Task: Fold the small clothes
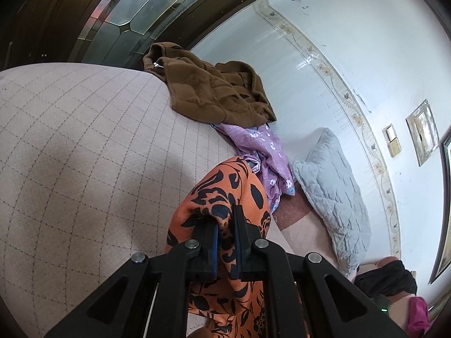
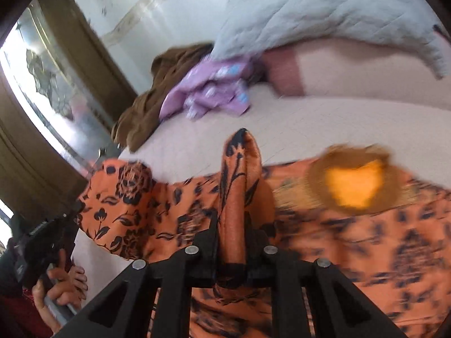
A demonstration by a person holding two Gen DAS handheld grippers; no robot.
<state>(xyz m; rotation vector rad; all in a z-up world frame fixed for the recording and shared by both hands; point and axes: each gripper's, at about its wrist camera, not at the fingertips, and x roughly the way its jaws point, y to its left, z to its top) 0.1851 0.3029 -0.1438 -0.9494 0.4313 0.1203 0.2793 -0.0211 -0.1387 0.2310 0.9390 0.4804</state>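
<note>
An orange garment with a black floral print is held up over the bed. My left gripper is shut on a bunched fold of it. In the right wrist view the same garment stretches wide, with a gold-trimmed neckline at the right. My right gripper is shut on a rolled edge of it. The left gripper and the hand that holds it show at the far left of that view, at the garment's other end.
A brown fuzzy garment and a purple flowered cloth lie at the bed's far edge by the wall. A grey quilted pillow leans beside them. The pale checked bedspread spreads to the left. A dark-framed glass door stands behind.
</note>
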